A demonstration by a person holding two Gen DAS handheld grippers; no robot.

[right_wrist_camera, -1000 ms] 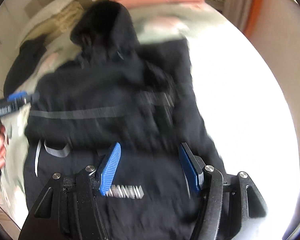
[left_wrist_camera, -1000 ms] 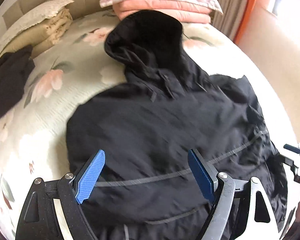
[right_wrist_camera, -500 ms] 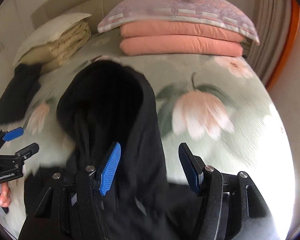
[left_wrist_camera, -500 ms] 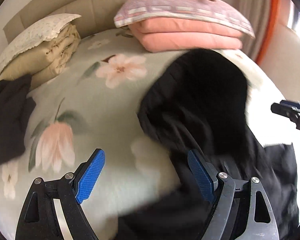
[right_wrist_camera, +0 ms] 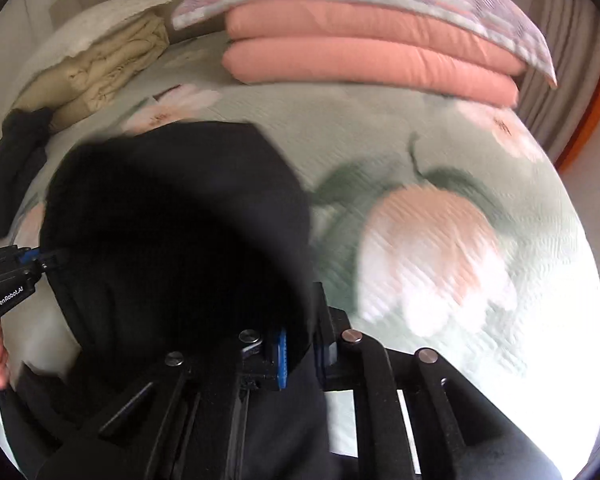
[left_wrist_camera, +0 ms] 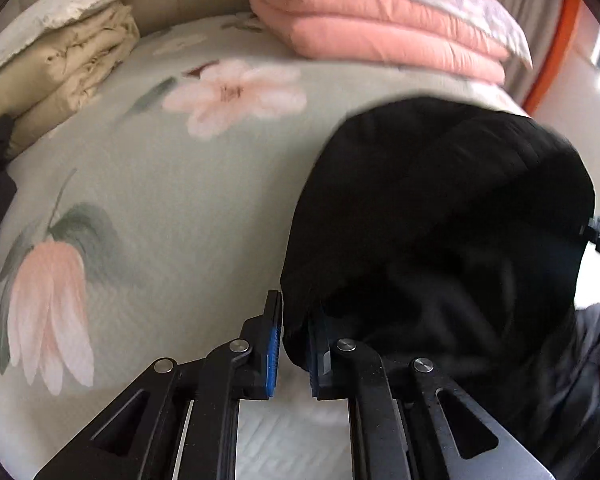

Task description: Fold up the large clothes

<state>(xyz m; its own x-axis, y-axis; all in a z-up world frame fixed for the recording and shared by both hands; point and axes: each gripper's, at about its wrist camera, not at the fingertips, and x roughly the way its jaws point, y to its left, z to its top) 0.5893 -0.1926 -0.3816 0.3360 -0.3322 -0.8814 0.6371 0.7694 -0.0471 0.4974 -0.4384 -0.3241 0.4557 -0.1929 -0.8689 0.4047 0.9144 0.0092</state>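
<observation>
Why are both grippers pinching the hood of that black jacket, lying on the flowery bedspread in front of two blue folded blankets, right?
One slip: the folded blankets are pink, not blue, as the right wrist view shows. Both the left gripper and right gripper do pinch the black jacket hood on the flowery bedspread.

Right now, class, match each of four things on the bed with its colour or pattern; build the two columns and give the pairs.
Things:
1. hooded jacket
2. folded blankets under the pillow
3. crumpled quilt by the headboard
4. bedspread

Descriptions:
A. pale green with pink flowers
B. beige
C. black
D. salmon pink

Pairs: 1-C, 2-D, 3-B, 4-A
</observation>
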